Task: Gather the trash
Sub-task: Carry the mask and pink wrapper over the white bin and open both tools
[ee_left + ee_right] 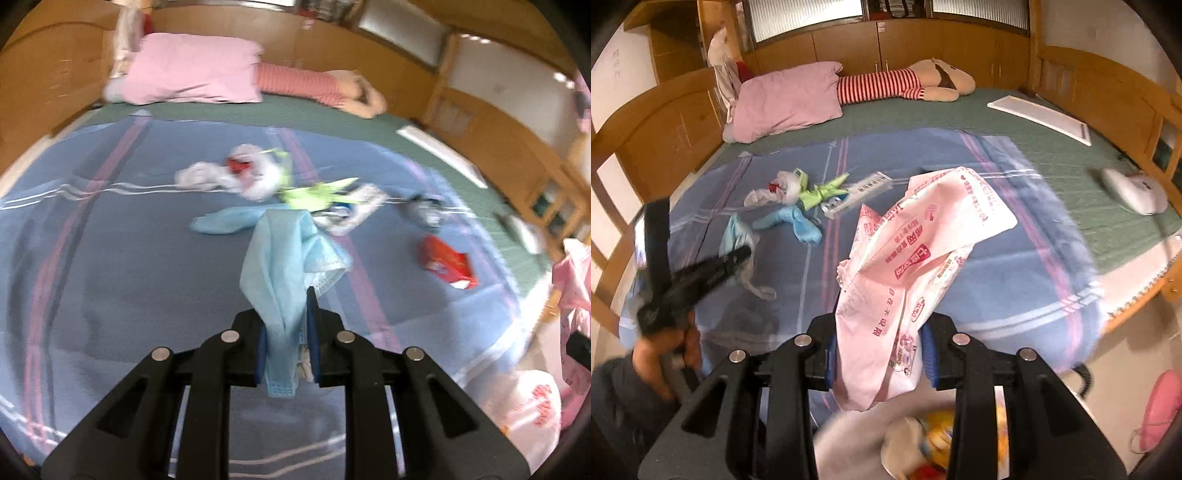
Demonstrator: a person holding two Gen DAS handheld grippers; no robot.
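Note:
My left gripper [286,332] is shut on a light blue face mask [284,258] and holds it above the blue blanket [129,277]. It also shows in the right wrist view [738,254], with the mask [735,236] hanging from it. My right gripper [882,354] is shut on the edge of a pink printed plastic bag [923,236]. Trash lies on the blanket: white crumpled plastic [236,173], a green wrapper [314,192], another blue piece [221,221], a white packet [358,210] and a red wrapper [447,262].
A pink pillow [786,99] and a striped plush toy [905,85] lie at the head of the bed. A white flat board [1038,118] and a white device [1134,188] lie on the green sheet. Wooden bed rails [665,122] surround the mattress. A white bag of items [923,443] sits below my right gripper.

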